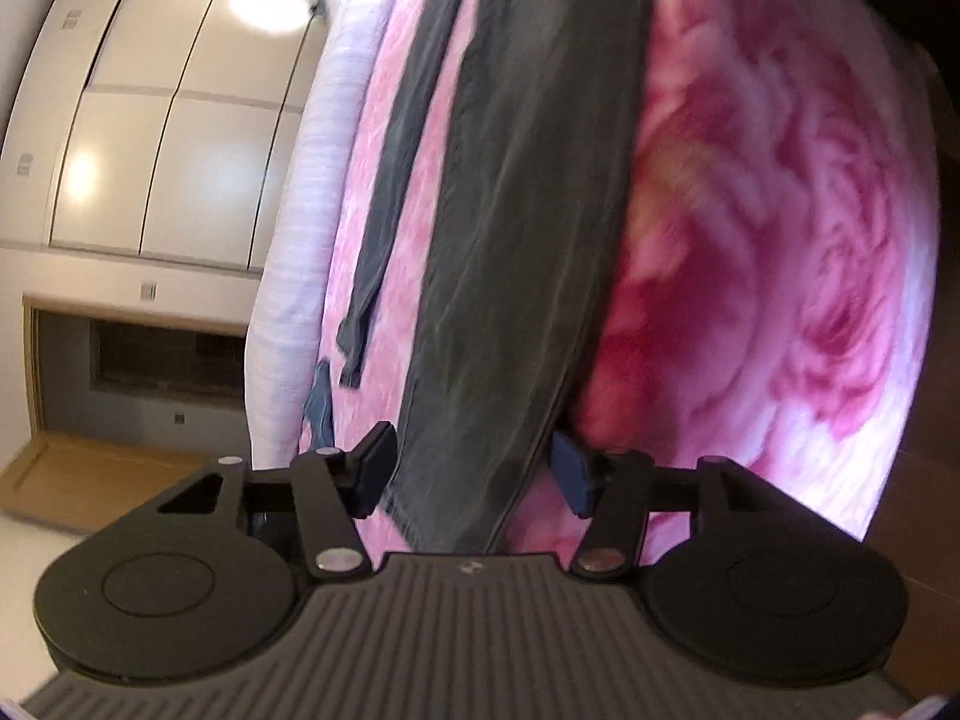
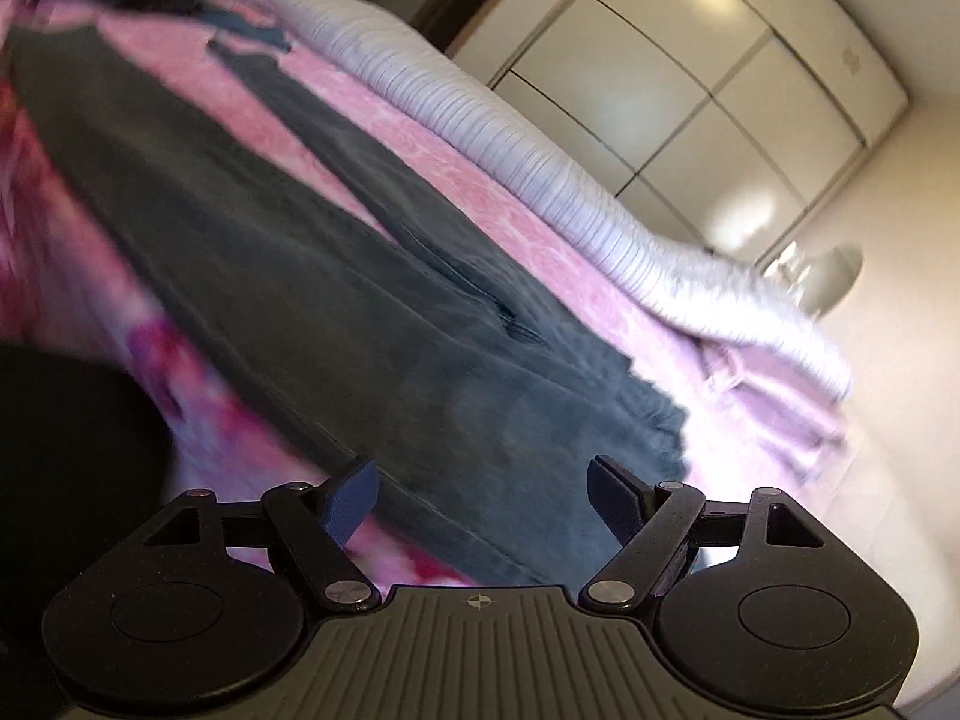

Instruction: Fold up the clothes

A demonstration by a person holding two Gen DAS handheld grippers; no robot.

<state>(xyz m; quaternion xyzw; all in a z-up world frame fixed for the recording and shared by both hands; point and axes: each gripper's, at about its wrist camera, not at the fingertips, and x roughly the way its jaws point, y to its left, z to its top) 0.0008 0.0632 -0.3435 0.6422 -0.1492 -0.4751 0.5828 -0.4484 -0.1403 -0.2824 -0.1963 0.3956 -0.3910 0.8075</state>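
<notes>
A dark grey garment (image 1: 516, 228), long like trousers, lies spread flat on a pink flowered blanket (image 1: 768, 228). One narrow strip of it (image 1: 390, 192) lies apart to the left. My left gripper (image 1: 474, 474) is open, its blue pads either side of the garment's near hem, not clamped on it. In the right wrist view the same dark garment (image 2: 336, 300) runs diagonally across the blanket (image 2: 456, 180), with a pocket slit showing. My right gripper (image 2: 483, 501) is open, its jaws wide over the garment's lower edge.
A striped white-lilac quilt (image 2: 540, 180) is bunched along the far side of the bed. A small blue cloth (image 1: 321, 402) lies near the bed edge. White glossy wardrobe doors (image 1: 168, 120) stand beyond. A dark rounded shape (image 2: 66, 438) sits at the left of the right wrist view.
</notes>
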